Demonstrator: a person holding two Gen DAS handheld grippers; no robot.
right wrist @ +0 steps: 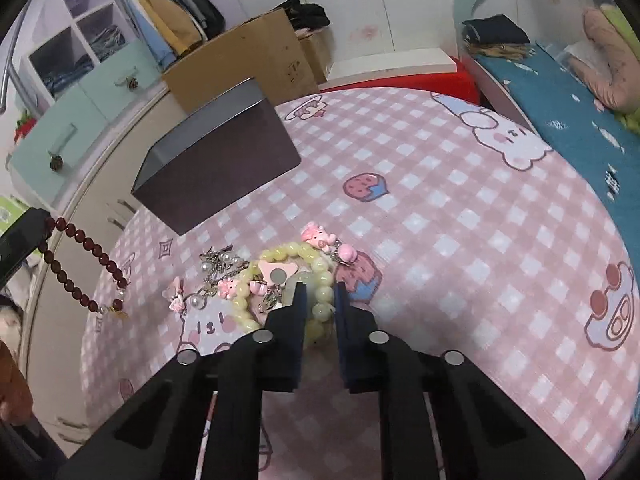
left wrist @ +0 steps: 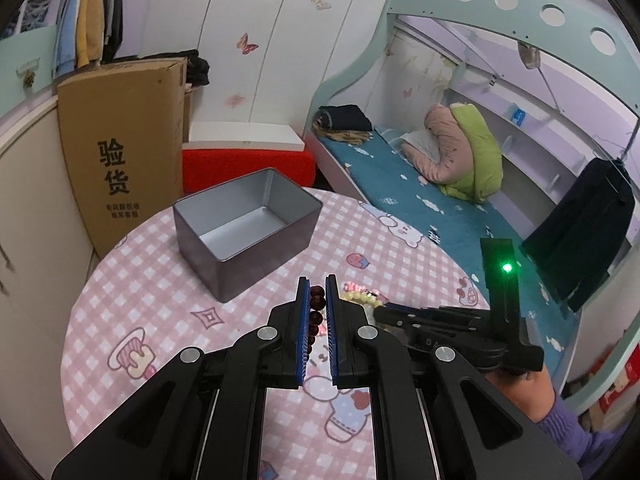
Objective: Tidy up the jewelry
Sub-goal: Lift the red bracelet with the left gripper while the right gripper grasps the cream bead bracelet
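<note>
The left gripper (left wrist: 317,285) has its fingers (left wrist: 303,320) clamped on the dark red bracelet (right wrist: 86,268); in the right wrist view the string hangs clear of the desk (right wrist: 460,208), off its left edge, with the loop drooping below the grip; the tin (left wrist: 248,232) stands open-topped ahead and slightly left of those fingers, its long axis slanting from near-left to far-right, so the coming move is probably a short carry forward over its rim; the left hand is the nearer of the two to the tin. The right gripper (right wrist: 320,292) points down into the jewelry pile (right wrist: 256,280) near the desk's front; its fingers (right wrist: 298,320) stand narrow, pinched on the pale yellow bracelet (right wrist: 316,276), which lies flat among pink charms and pearl pieces; from there the tin lies well ahead and to the left.
</note>
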